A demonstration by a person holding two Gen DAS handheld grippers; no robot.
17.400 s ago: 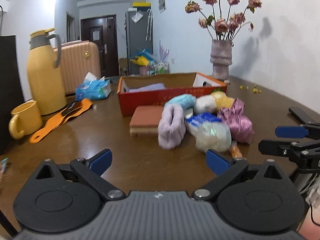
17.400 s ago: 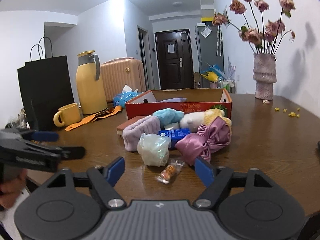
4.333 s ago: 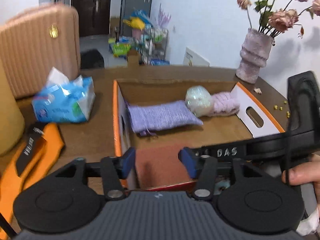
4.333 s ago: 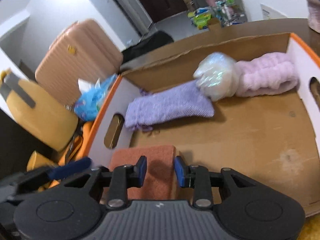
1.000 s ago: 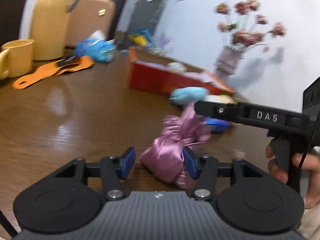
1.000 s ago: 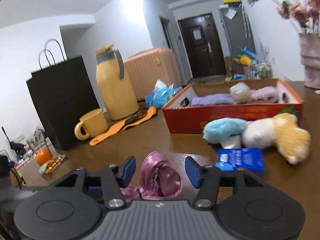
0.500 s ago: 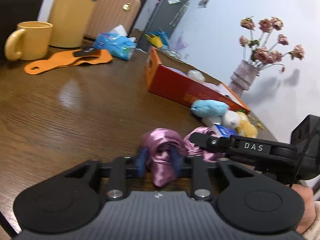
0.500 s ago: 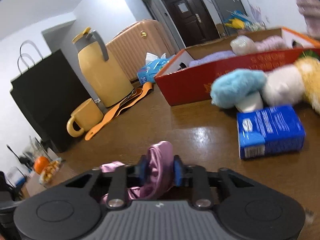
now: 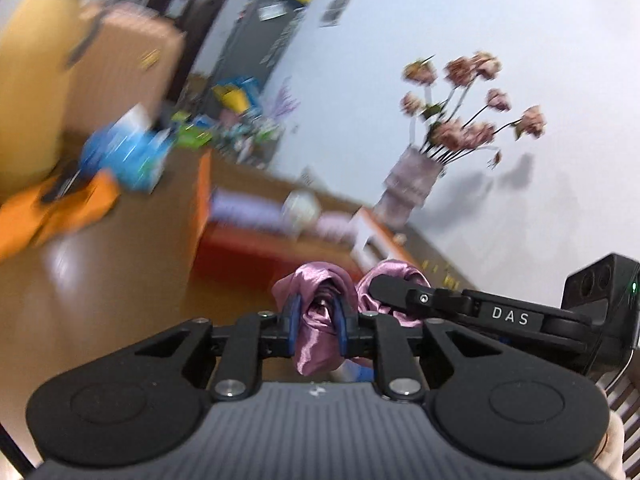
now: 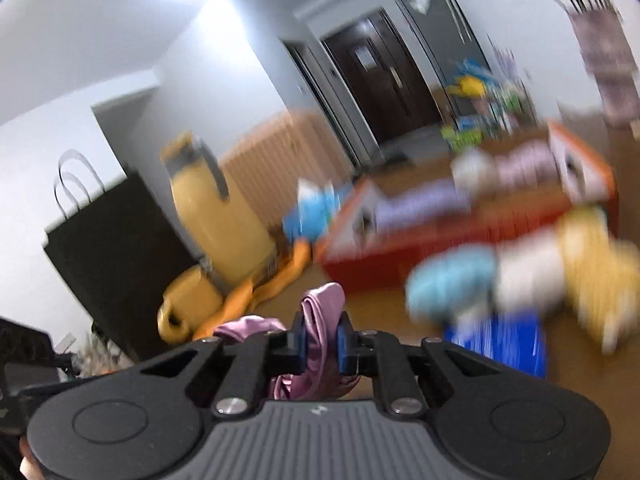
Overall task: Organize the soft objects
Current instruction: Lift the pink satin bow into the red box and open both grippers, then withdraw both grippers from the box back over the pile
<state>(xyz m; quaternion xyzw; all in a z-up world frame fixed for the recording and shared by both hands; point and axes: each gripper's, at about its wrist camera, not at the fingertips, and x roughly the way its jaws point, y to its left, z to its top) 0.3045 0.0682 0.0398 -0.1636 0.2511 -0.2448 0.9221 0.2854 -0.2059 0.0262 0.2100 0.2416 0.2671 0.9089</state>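
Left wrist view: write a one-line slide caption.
Both grippers clamp a pink satin scrunchie before the red box.

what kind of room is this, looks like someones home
Most likely a lived-in flat, around a dining table near the entrance. A ribbed suitcase stands by a dark front door, a vase of dried flowers sits on the wooden table, and a yellow thermos jug stands nearby.

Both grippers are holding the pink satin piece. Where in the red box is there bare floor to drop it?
Crowded: the purple pouch, white ball and lilac band line the far side of the red box. The near floor is hidden behind its front wall; blur prevents certainty.
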